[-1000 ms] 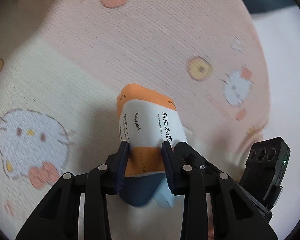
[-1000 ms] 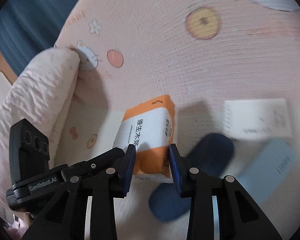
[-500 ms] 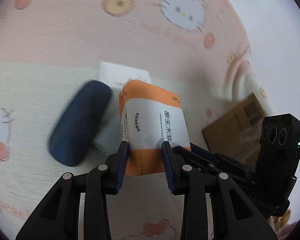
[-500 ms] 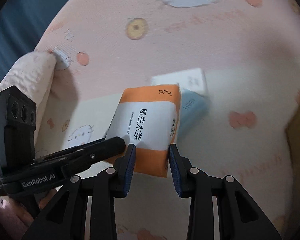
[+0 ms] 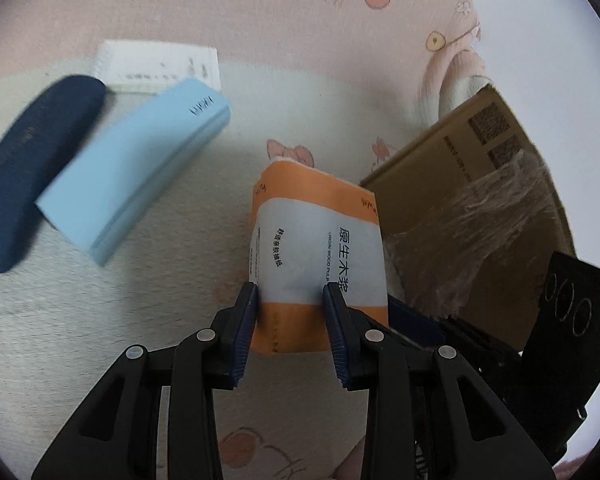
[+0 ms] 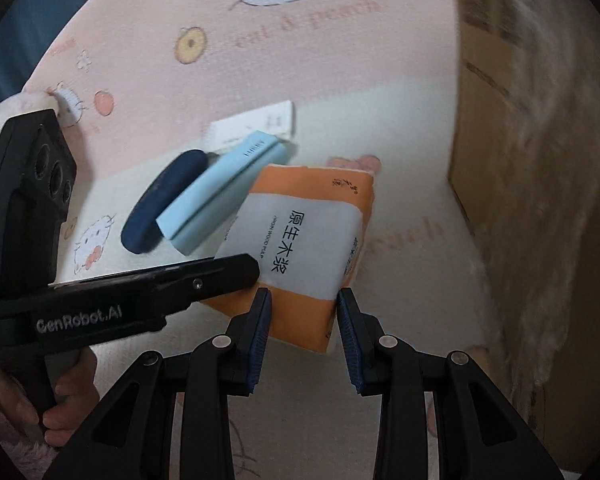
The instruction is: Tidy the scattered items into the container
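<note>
My left gripper [image 5: 290,300] and my right gripper [image 6: 302,308] are both shut on one orange and white tissue pack [image 5: 318,260], which also shows in the right wrist view [image 6: 300,248], held above the bed. The brown cardboard box [image 5: 480,184] lined with clear plastic stands just right of the pack; in the right wrist view the box [image 6: 520,140] fills the right side. A dark blue glasses case [image 5: 28,168], a light blue box [image 5: 132,164] and a white packet [image 5: 156,66] lie on the bedsheet at the left.
The surface is a pink and cream Hello Kitty bedsheet [image 5: 260,20]. The left gripper's body [image 6: 100,296] and the hand holding it cross the left of the right wrist view. A pink pillow edge [image 6: 4,112] shows far left.
Both grippers have carried the tissue pack to the right, away from the other items. The cardboard box has come much closer, beside the pack.
</note>
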